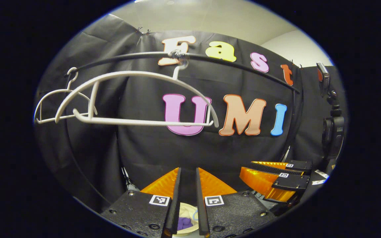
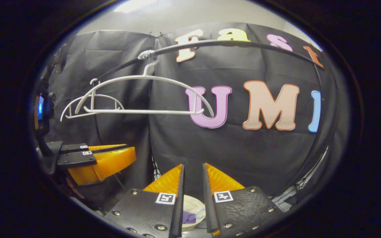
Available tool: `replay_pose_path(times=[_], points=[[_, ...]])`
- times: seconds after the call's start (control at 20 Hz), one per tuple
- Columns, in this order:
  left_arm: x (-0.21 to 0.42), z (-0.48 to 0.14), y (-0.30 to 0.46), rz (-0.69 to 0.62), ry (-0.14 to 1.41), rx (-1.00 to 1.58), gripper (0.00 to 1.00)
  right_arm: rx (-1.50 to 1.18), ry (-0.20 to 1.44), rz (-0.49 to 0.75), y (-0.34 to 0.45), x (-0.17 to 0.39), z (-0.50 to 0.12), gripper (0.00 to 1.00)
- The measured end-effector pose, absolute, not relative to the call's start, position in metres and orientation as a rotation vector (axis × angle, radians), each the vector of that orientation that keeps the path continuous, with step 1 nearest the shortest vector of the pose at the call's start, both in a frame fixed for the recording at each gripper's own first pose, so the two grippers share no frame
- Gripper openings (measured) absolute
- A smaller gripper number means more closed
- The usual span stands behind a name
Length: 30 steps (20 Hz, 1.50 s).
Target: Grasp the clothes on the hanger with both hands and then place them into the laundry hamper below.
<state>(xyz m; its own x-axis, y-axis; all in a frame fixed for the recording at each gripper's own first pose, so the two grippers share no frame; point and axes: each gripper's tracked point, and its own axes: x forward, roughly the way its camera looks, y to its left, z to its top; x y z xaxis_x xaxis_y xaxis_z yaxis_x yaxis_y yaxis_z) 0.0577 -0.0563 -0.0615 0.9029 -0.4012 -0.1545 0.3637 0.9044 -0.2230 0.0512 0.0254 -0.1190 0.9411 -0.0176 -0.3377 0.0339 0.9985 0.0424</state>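
Purple clothes (image 1: 184, 223), apparently in hamper (image 1: 190, 211), below left hand-held gripper (image 1: 188, 180).

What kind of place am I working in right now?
Probably a staged booth, not a real laundry room: black cloth wall, a dark rail with bare white hangers, and a pale hamper holding purple clothes below.

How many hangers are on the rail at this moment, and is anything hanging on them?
2. A large white hanger hangs near the middle of the black rail; a smaller white hanger hangs toward its left end, partly behind the first. Both are bare.
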Motion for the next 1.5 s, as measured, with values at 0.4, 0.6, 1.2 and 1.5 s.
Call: replay_pose_path(times=[0.4, 0.6, 1.2, 1.5], points=[[0.049, -0.002, -0.058, -0.393, 0.105, -0.136, 0.24, 0.041, 0.192, -0.063, 0.023, 0.04, -0.04, 0.28], [0.042, 0.016, -0.065, -0.399, 0.076, -0.131, 0.46, 0.024, 0.14, -0.096, 0.016, 0.032, -0.012, 0.23], [0.021, 0.041, -0.059, -0.379, 0.022, -0.137, 0.92, 0.065, 0.073, -0.181, -0.019, 0.003, 0.022, 0.96], [0.017, 0.043, -0.065, -0.385, 0.005, -0.125, 0.93, 0.049, 0.077, -0.204, -0.028, -0.004, 0.021, 0.94]])
